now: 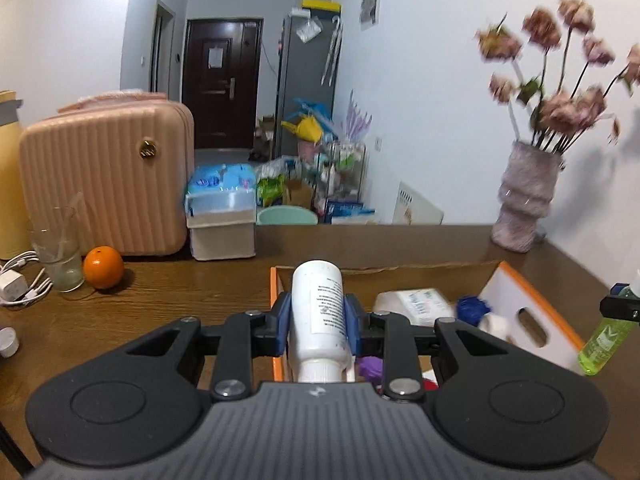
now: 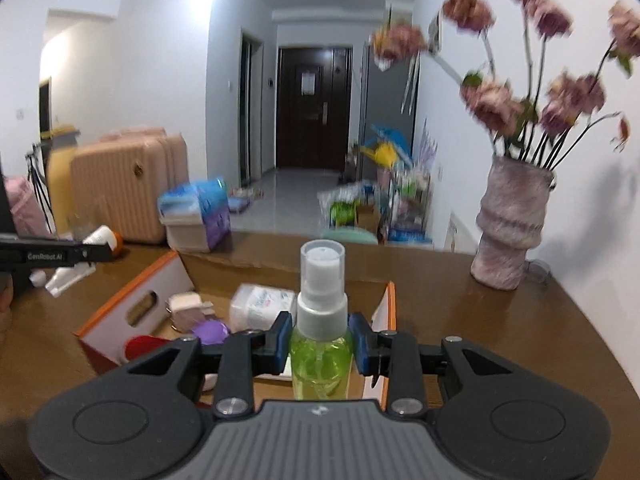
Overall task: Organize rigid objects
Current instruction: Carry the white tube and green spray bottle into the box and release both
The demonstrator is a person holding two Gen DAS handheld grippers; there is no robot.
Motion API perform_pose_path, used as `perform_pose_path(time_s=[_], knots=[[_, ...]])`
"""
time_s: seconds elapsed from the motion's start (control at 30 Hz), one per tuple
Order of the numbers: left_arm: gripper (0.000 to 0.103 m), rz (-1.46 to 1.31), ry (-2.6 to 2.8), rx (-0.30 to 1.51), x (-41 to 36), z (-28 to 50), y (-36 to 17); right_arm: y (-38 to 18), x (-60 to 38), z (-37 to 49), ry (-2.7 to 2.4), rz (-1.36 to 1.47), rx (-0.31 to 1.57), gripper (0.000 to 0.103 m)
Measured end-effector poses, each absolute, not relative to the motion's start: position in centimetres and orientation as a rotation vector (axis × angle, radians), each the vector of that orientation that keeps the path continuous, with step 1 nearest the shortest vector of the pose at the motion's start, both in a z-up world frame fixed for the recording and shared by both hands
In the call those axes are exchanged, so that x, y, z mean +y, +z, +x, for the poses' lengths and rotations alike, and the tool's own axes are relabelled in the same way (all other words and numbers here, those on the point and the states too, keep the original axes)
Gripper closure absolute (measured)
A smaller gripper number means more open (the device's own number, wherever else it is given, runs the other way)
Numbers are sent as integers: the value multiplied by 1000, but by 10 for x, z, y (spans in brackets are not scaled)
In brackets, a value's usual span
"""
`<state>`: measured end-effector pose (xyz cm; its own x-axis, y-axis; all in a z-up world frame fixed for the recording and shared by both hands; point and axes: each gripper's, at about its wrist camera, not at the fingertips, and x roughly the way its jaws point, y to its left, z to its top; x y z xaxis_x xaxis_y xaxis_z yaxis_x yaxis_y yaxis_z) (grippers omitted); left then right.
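The left claw (image 1: 317, 322) was clamped on a white plastic bottle (image 1: 318, 312), its blue pads pressed against the bottle's sides, the cap end turned back toward the camera. The right claw (image 2: 320, 346) was clamped likewise on a green spray bottle (image 2: 321, 340), which was held upright with its clear cap on top. Both bottles were carried above an open cardboard box (image 1: 532, 312) with orange-edged flaps, set on the brown wooden surface (image 1: 180, 292).

Inside the box a white packet (image 2: 260, 304), a purple lid (image 2: 210, 330) and a red item (image 2: 140, 346) were already lying, so the step in hand was judged to be the lowering of both bottles into it. Free floor was seen only toward the near side of the box, and each bottle would best be brought down there, clear of the flaps. The white bottle would be better laid flat than dropped, since it was held lengthwise. The spray bottle could be stood against a wall of the box so that it would not topple. The pads should be parted only once a bottle was resting on something.

A vase of dried flowers (image 2: 512, 224) stood far right, near the box, and a wide swing on that side was to be avoided. An orange (image 1: 103, 267) and a glass (image 1: 60, 256) remained on the left.
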<state>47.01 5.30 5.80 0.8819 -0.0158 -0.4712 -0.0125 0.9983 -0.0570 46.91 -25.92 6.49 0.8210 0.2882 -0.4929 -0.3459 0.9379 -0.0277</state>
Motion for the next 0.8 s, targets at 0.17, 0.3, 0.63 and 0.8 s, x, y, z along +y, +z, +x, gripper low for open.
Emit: perform_pose_path(time_s=[0.17, 0.3, 0.63, 0.8], knots=[[75, -27, 34, 596, 53, 524, 29, 38, -246, 531, 293, -160, 696, 73], [74, 1, 32, 700, 49, 567, 5, 5, -232, 576, 267, -169, 817, 72], [52, 34, -33, 744, 41, 581, -3, -12, -216, 602, 193, -242, 778, 52], [25, 33, -38, 665, 37, 572, 10, 6, -224, 602, 203, -219, 751, 47]])
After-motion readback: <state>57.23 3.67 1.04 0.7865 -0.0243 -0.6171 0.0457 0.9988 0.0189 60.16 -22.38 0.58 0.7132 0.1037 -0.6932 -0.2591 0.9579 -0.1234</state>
